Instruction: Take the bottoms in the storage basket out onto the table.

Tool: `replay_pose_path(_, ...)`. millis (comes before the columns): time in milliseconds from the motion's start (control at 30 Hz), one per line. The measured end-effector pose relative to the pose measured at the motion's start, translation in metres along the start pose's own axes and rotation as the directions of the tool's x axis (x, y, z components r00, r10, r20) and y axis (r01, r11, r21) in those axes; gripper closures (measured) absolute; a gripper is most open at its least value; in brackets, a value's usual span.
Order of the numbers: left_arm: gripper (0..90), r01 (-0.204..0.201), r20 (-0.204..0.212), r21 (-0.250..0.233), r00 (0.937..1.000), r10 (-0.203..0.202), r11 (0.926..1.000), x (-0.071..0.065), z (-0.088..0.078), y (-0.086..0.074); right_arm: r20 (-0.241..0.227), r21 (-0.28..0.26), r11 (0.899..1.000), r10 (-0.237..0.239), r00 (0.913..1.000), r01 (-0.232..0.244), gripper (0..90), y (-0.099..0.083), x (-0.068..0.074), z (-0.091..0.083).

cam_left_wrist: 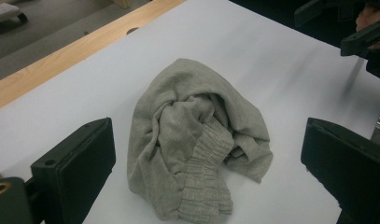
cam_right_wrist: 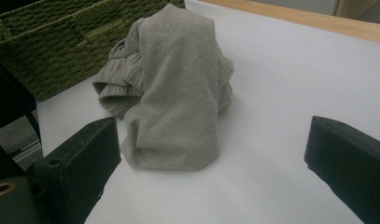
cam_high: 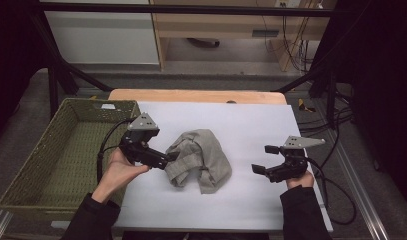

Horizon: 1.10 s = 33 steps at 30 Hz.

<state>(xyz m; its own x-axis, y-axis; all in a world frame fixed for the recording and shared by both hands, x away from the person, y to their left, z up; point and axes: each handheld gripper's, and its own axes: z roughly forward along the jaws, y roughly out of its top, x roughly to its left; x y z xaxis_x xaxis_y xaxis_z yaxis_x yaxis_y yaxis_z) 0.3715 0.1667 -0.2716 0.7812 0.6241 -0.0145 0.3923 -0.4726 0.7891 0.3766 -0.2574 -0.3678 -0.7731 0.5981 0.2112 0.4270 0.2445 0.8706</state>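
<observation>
A crumpled grey garment [cam_left_wrist: 192, 140] lies on the white sheet [cam_left_wrist: 281, 70] between the left gripper's [cam_left_wrist: 208, 172] wide-open jaws, untouched, with the right gripper [cam_left_wrist: 346, 28] beyond.

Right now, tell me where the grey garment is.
In the high view the grey garment lies crumpled mid-table on the white sheet, between the two claws, nearer the left claw, with the green basket farther left.

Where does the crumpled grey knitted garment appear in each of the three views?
High view: crumpled grey knitted garment at centre, on the white table cover.
Left gripper view: garment at centre, between the jaws.
Right gripper view: garment left of centre.
Shared landmark: the white table cover.
</observation>
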Motion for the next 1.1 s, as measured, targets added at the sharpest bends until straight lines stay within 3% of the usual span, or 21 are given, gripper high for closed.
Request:
replay_pose_path(467,3.1,-0.002,-0.030,-0.016,0.9996,0.001,0.9999,0.000,-0.022,-0.003,-0.001,-0.003,1.000,-0.003,1.0000,0.003,4.0,0.000,0.000,-0.001)
replay_pose_path(1100,3.1,0.074,-0.079,-0.038,0.9939,-0.076,0.9965,0.039,-0.042,-0.058,0.003,0.001,1.000,-0.001,1.0000,0.001,4.0,0.000,0.000,0.000)
